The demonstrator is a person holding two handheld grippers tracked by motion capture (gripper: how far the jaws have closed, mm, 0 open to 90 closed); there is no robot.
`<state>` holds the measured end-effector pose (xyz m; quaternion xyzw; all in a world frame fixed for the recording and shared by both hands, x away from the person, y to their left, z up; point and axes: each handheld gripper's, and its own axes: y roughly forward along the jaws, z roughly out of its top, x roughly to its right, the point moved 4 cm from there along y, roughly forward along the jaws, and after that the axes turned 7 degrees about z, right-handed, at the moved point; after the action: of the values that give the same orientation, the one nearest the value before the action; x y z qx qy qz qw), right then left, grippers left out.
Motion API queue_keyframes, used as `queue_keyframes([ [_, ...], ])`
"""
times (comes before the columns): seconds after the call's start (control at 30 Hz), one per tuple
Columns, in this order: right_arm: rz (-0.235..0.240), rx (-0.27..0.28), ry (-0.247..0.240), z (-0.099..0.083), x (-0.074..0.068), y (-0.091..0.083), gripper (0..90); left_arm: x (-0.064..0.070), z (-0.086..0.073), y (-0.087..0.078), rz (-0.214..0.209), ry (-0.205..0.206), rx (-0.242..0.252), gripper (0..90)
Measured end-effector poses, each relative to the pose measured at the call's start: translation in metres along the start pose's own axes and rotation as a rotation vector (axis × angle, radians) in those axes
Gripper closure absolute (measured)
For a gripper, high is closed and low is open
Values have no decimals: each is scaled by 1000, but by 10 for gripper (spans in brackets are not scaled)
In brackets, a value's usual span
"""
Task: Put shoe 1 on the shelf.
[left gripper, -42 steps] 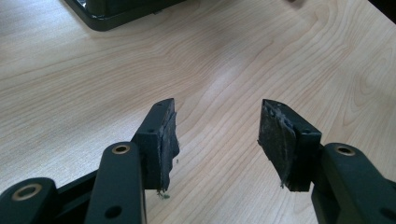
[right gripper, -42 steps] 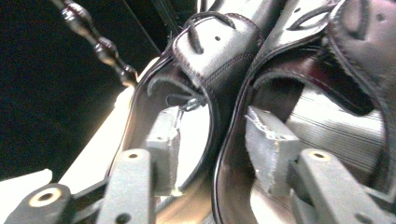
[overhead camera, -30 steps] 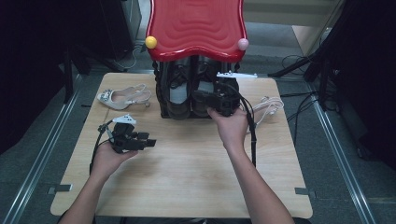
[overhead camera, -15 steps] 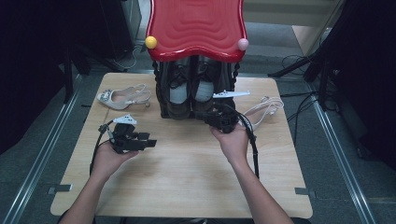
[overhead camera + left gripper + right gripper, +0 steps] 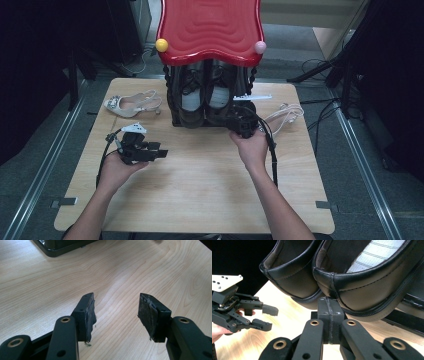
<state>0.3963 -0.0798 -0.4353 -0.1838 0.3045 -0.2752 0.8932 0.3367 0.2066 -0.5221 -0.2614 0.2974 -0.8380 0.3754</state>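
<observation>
At the near edge of the shoe rack (image 5: 175,120), the right tool (image 5: 329,315) sits clenched on nothing beneath the right black shoe's (image 5: 367,282) heel. That shoe rests racked, ungrasped; lifting it remains. Left tool (image 5: 116,312) hangs released over the counter (image 5: 140,270).

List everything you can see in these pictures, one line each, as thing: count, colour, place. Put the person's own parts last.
shoe rack: one, red wavy top on a dark frame, far middle of the table
black leather shoes: two, side by side in the rack, heels toward the person
ball knobs: two, yellow and pink, front corners of the red top
silver heeled sandal: one, left of the rack
clear sandal: one, right of the rack
table: one, light wood
left hand-held gripper: black, jaws open above bare wood
right hand-held gripper: black, jaws shut, empty, just below the shoe heels
</observation>
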Motion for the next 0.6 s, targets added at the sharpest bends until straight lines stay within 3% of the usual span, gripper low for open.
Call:
queue_keyframes([
  [0.33, -3, -3, -7, 3, 1, -1, 900, 1, 1, -1, 2, 4, 8, 477],
  [0.37, -2, -4, -7, 2, 1, -1, 900, 3, 2, -3, -3, 2, 8, 552],
  [0.4, -2, -4, -7, 2, 1, -1, 900, 5, 6, -6, -7, -1, 3, 552],
  [0.43, -2, -5, -7, 2, 1, -1, 900, 8, 9, -9, -6, 5, 7, 608],
  [0.47, -2, -4, -7, 2, 1, -1, 900, 13, 15, -14, -15, 23, 21, 686],
  [0.5, 3, -4, -6, 2, 1, -1, 900, 24, 32, -28, -33, 73, 72, 782],
  [0.6, 3, -3, -7, 2, 1, -1, 900, 30, 45, -36, -41, 97, 99, 827],
])
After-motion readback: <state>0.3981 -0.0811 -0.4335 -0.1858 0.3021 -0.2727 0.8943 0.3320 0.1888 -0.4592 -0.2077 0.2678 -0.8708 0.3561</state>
